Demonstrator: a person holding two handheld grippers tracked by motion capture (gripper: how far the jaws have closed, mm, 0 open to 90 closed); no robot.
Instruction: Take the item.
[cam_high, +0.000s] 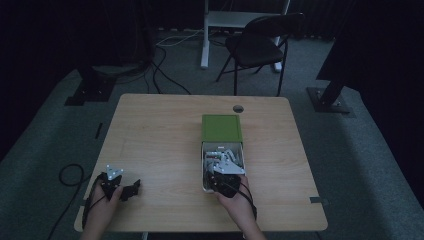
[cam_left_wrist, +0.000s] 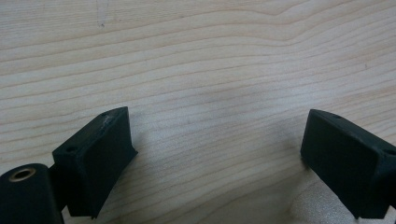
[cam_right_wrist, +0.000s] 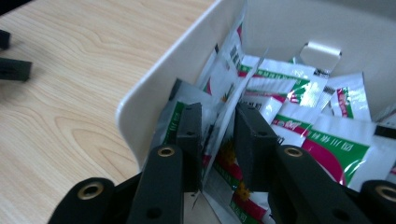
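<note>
Right gripper (cam_right_wrist: 217, 140) is down in the white box (cam_high: 205, 167) right of centre, jaws narrowed around one sachet (cam_right_wrist: 229, 116) but hardly clamped yet, nothing lifted out; left gripper (cam_left_wrist: 215, 158) rests wide apart near-left on the worktop (cam_high: 155, 145).

A light wooden rectangular table (cam_high: 160, 145) is standing on grey carpeted flooring (cam_high: 360, 150); a round cable hole (cam_high: 238, 108) is sitting near its far edge; a black folding chair (cam_high: 260, 45) is standing beyond it, beside a white metal desk leg (cam_high: 205, 40); black cables (cam_high: 160, 65) are trailing across the flooring.
</note>
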